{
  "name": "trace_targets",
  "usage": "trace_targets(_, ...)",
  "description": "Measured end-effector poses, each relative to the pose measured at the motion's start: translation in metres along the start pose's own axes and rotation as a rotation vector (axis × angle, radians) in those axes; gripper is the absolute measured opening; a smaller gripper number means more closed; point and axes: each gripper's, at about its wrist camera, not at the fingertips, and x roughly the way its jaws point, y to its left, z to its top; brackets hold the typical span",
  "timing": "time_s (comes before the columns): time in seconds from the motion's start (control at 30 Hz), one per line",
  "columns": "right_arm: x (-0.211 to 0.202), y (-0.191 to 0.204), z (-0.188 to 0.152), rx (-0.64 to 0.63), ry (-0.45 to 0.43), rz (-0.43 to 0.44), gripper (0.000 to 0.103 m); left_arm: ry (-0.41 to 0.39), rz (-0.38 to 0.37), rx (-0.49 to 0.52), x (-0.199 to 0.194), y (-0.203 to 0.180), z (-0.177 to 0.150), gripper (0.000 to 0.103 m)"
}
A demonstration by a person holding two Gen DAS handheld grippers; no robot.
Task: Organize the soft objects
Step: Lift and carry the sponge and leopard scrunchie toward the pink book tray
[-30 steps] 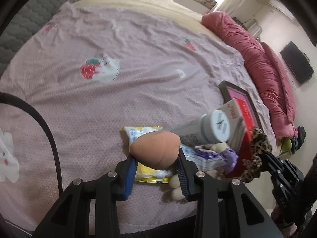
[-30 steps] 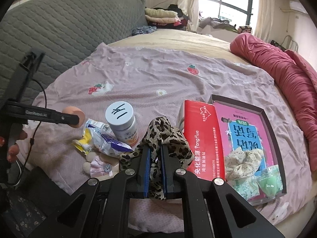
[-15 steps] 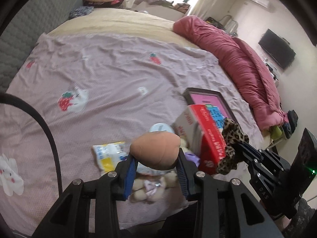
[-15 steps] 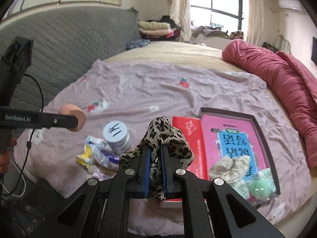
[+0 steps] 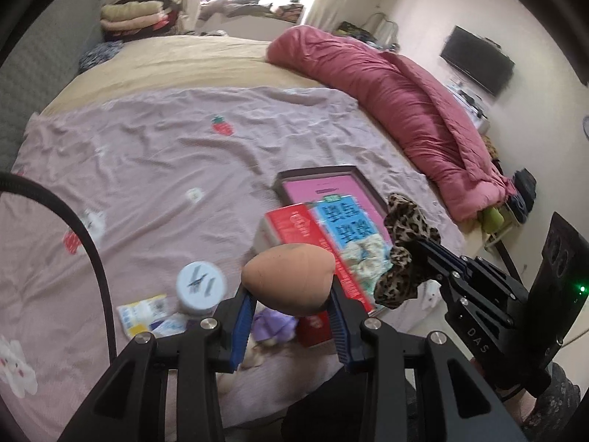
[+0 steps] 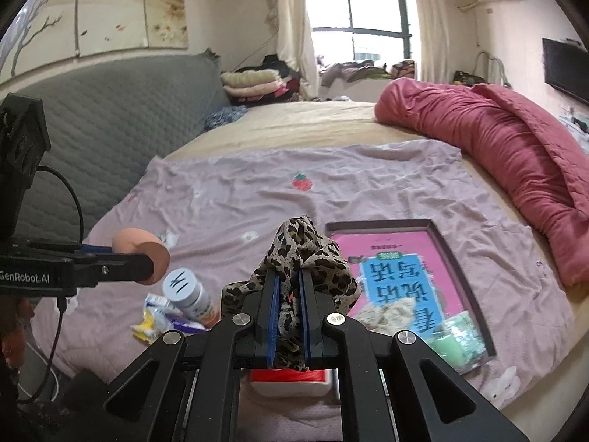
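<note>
- My left hand-held gripper (image 5: 291, 296) is pinched onto the peach makeup sponge (image 5: 289, 278), lifted clear of the bed for carrying.
- My right hand-held gripper (image 6: 288, 309) is clamped on the leopard scrunchie (image 6: 305, 254), also aloft.
- At two o'clock lies the tray (image 6: 451, 250), likely the destination: a pale scrunchie (image 6: 386, 313) already sits inside.

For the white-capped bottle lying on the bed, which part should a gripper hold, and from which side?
Grip the bottle across its cylindrical body, just below the white cap, coming from above. It lies tilted against the snack packets, so the round sides are exposed.
</note>
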Motion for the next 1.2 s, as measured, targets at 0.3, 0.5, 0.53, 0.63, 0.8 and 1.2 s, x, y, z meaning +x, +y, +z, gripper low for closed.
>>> trace_targets(0.3,-0.023,-0.032,0.011,0.035,-0.036,-0.038,0.01,-0.002,-0.021,0.095,0.009,-0.051,0.012,0.038)
trace_targets(0.5,-0.042,-0.056,0.02,0.049,-0.074,-0.078,0.01,0.005,-0.049,0.143,0.015,-0.079,0.02,0.038)
trace_targets(0.53,-0.045,-0.06,0.021,0.055,-0.082,-0.083,0.01,0.004,-0.05,0.154,0.015,-0.084,0.021,0.038)
trace_targets(0.63,-0.054,-0.073,0.026,0.072,-0.097,-0.101,0.01,0.006,-0.063,0.175,0.017,-0.096,0.026,0.038)
trace_targets(0.8,-0.067,-0.096,0.033,0.095,-0.122,-0.125,0.01,0.003,-0.072,0.216,0.021,-0.118,0.036,0.038)
trace_targets(1.2,-0.085,-0.148,0.04,0.165,-0.167,-0.183,0.01,0.047,-0.091,0.259,0.057,-0.15,0.05,0.038)
